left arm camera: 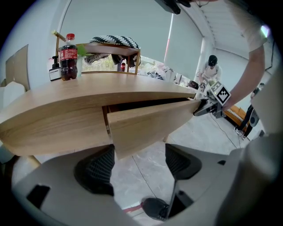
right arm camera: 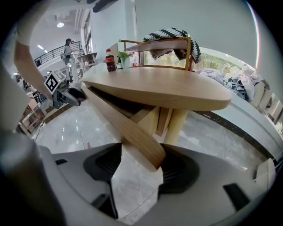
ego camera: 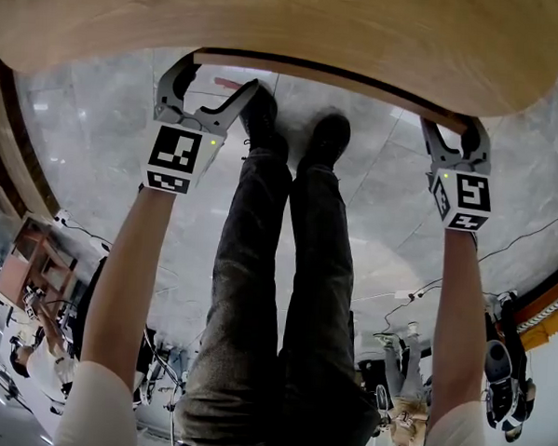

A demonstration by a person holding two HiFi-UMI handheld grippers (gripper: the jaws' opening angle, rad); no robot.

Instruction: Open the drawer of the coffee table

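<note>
**Wood drawer ajar, a released claw at each end**

Wood makes up the whole oval table (ego camera: 270,30), which fills the top of the head view. It reads as heavy and unlikely to shift under a pull. The drawer (left arm camera: 150,121) sits under the table's near edge, drawn out a little, with a dark gap showing behind its front at the left end. That front is a stiff, smooth plank with no handle in sight, so the best holds are its two ends, pinched across the thickness of the board.

The left claw (left arm camera: 140,152) is released, with its jaws wide apart. The plank's lower left corner hangs just beside the left pad, and bare floor shows across the rest of the gap. The right claw (right arm camera: 139,161) is also released. The plank's right end pokes between its jaws, close against the right pad and clear of the left one. An even pull from both ends should keep the drawer from racking.

A cola bottle (left arm camera: 68,57) stands on the far side of the table and could wobble if the table is jolted.
</note>
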